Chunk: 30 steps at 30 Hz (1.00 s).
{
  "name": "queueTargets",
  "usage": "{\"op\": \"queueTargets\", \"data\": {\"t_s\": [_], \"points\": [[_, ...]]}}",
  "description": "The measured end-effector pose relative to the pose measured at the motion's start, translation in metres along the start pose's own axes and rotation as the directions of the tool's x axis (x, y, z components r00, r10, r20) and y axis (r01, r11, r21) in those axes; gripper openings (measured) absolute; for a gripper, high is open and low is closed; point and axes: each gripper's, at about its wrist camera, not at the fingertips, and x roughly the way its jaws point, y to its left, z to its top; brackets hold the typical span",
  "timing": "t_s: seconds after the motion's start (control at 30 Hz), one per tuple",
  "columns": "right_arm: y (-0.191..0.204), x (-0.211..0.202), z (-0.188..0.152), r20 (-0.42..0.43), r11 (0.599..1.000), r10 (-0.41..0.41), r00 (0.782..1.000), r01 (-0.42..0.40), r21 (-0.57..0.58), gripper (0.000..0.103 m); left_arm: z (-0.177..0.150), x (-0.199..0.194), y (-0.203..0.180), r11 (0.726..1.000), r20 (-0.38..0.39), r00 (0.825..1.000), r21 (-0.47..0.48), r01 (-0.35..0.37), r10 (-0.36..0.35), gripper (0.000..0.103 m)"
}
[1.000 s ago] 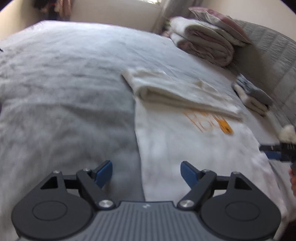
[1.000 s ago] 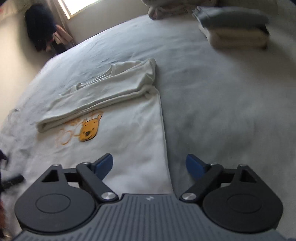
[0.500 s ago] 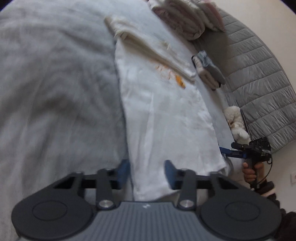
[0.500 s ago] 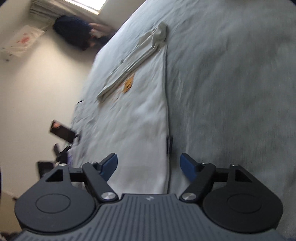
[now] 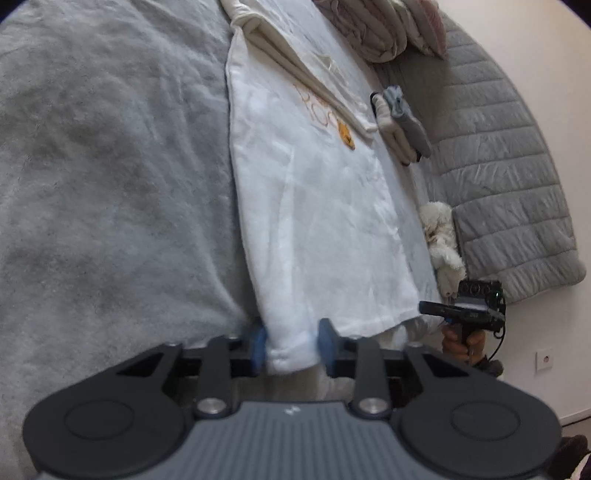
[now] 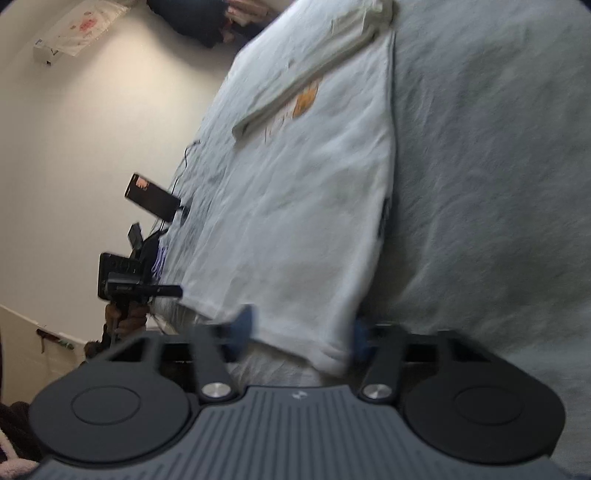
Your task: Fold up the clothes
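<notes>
The white T-shirt point(image 5: 314, 206) lies flat on the grey bed point(image 5: 110, 184), its top folded over. Left tongs point(image 5: 291, 347) straddle one hem corner, right tongs point(image 6: 299, 332) the other, both part-open. Folded clothes point(image 5: 402, 122) show only in the left view.

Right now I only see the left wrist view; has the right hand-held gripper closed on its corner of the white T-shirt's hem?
Observer: No. The right hand-held gripper straddles that hem corner of the white T-shirt, jaws wide apart.
Operator: Anything beyond my side of the shirt?
Observer: Yes, a dark phone-like device with a cable shows beside the edge of the bed.
Operator: And past that?
Observer: Dark clothing hangs high on the wall.
</notes>
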Motion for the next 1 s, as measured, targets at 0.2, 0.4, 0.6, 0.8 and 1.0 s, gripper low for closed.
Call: {"op": "queueTargets", "data": {"t_s": [0.2, 0.4, 0.6, 0.8, 1.0], "points": [[0.002, -0.008, 0.003, 0.025, 0.999, 0.037, 0.999, -0.038, 0.001, 0.015, 0.000, -0.014, -0.004, 0.998, 0.053, 0.997, 0.005, 0.058, -0.058, 0.015], [0.010, -0.023, 0.017, 0.159, 0.995, 0.098, 0.982, -0.099, 0.000, 0.014, 0.008, -0.026, -0.014, 0.985, 0.164, 0.972, 0.043, 0.165, -0.170, 0.014], [0.011, -0.018, 0.047, 0.312, 0.992, 0.056, 0.948, -0.088, 0.088, 0.014, 0.031, -0.031, -0.014, 0.984, 0.372, 0.915, -0.025, 0.176, -0.155, 0.014], [-0.010, -0.005, 0.078, 0.433, 0.966, -0.046, 0.900, -0.070, 0.248, 0.012, 0.064, -0.010, 0.002, 0.979, 0.482, 0.876, -0.168, 0.116, -0.021, 0.013], [-0.024, 0.022, 0.105, 0.460, 0.941, -0.144, 0.876, -0.022, 0.338, 0.012, 0.097, 0.009, 0.011, 0.959, 0.543, 0.839, -0.253, 0.125, 0.033, 0.013]]}}
